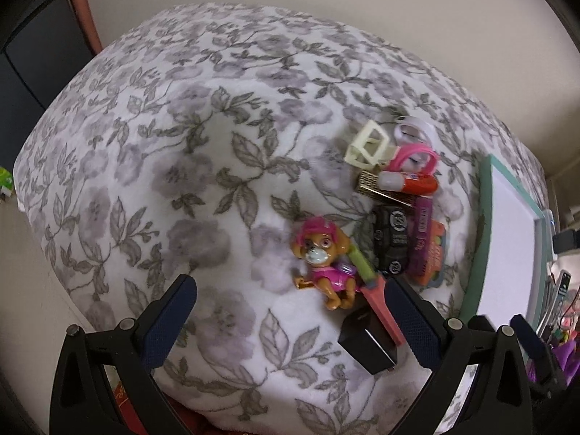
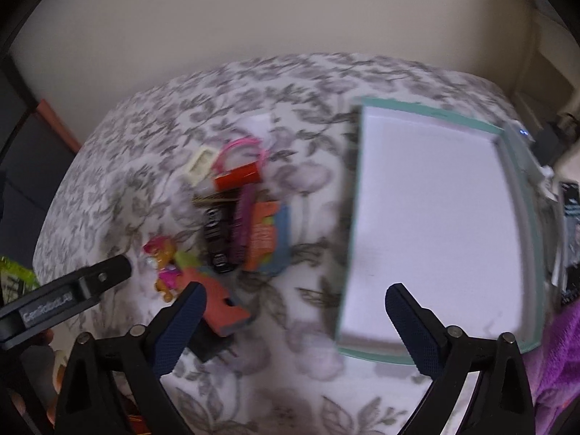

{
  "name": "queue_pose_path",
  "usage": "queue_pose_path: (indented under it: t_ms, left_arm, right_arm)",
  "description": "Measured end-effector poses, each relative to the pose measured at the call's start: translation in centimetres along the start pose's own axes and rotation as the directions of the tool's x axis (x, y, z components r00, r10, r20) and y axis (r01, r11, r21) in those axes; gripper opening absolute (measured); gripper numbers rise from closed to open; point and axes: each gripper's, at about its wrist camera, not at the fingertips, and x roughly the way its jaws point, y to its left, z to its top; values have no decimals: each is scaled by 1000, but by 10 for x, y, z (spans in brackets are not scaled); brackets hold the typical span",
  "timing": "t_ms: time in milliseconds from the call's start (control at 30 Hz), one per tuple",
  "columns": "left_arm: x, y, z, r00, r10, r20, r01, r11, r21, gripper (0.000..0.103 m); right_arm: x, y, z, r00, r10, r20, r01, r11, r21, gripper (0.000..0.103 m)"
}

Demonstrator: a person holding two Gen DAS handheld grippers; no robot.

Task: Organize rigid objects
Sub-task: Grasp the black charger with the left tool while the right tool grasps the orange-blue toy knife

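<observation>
Several small items lie in a heap on the floral blanket (image 1: 181, 166): a pink-capped dog figure (image 1: 322, 257), a black toy car (image 1: 393, 239), a purple tube (image 1: 422, 232), an orange packet (image 1: 433, 257), a red tube (image 1: 409, 183), a cream claw clip (image 1: 368, 146) and a black charger cube (image 1: 366, 340). My left gripper (image 1: 290, 284) hovers open just in front of the dog figure, holding nothing. To the right stands a teal box (image 2: 427, 110) with a bare white inside. My right gripper (image 2: 295, 290) is open and holds nothing, between the heap (image 2: 246, 224) and the box's near left corner.
A coral piece with a green handle (image 1: 380, 308) lies by the charger. One finger of the left gripper (image 2: 108, 272) reaches in beside the dog figure (image 2: 165, 264). Purple cloth (image 2: 558, 355) and clutter sit right of the box. A pale wall (image 2: 290, 18) rises behind the bed.
</observation>
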Motion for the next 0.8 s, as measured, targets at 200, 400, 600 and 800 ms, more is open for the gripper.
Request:
queue_pose_path:
  t_ms: [200, 400, 600, 800]
  left_arm:
    - [21, 11, 1, 997, -9, -82, 5, 999, -50, 103]
    - [28, 24, 0, 994, 11, -106, -24, 993, -116, 103]
    - [36, 28, -2, 990, -13, -142, -8, 989, -145, 103]
    - [41, 28, -6, 986, -17, -165, -8, 988, -153, 103]
  right_arm:
    - [32, 28, -1, 996, 26, -89, -33, 997, -72, 90]
    - [60, 39, -6, 986, 49, -162, -64, 994, -89, 80]
    - [70, 49, -10, 976, 82, -202, -108, 987, -118, 71]
    - [81, 59, -14, 970, 79, -231, -116, 981, -152, 54]
